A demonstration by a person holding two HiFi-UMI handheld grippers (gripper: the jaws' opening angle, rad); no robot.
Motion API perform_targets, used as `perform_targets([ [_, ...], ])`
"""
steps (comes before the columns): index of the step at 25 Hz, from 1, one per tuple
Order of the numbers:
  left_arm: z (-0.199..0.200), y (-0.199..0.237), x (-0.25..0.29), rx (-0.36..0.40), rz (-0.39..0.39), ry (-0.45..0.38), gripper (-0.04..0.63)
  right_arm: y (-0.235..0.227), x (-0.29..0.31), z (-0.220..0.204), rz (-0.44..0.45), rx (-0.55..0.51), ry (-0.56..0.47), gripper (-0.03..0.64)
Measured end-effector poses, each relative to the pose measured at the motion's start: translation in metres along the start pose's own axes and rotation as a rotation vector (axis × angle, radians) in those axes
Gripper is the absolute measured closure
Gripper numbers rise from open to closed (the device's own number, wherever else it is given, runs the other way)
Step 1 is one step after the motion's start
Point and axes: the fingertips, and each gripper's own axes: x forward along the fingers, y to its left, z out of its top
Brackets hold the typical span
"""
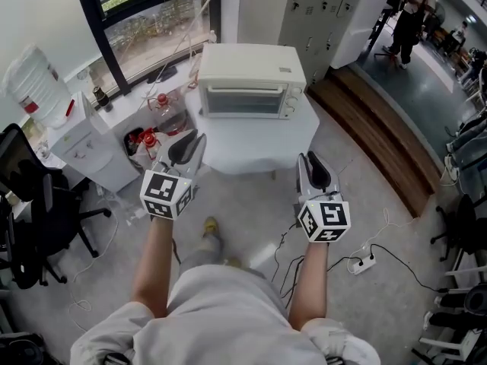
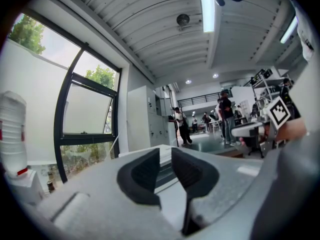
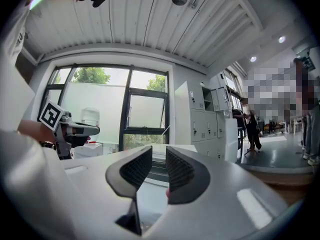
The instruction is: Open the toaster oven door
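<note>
A cream toaster oven point(image 1: 251, 82) stands on a white table point(image 1: 259, 139) ahead of me, its glass door point(image 1: 242, 99) shut. My left gripper point(image 1: 190, 139) hovers in front of the table's left part, short of the oven. My right gripper point(image 1: 308, 162) hangs lower, off the table's right front corner. Both are open with nothing between the jaws. In the left gripper view the jaws point(image 2: 165, 149) frame a strip of the oven point(image 2: 166, 165). The right gripper view shows its jaws point(image 3: 158, 148) with the oven point(image 3: 157, 165) in the gap.
Left of the table are a water dispenser point(image 1: 34, 82), a bin with red-capped bottles point(image 1: 152, 135) and a black office chair point(image 1: 30, 204). Cables and a power strip point(image 1: 361, 261) lie on the floor at right. A wooden step point(image 1: 380, 135) and lockers point(image 1: 319, 6) lie beyond.
</note>
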Motion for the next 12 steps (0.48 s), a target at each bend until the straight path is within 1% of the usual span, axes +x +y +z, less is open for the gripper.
perform_targets([
  [5,-0.005,0.017,0.034,0.002,-0.014,-0.014,0.526,-0.012,0.033,-0.003,-0.005,0.000,-0.011,0.546],
  [12,-0.019,0.055,0.097,-0.014,-0.036,-0.002,0.526,-0.036,0.099,-0.011,-0.017,-0.002,0.007,0.547],
])
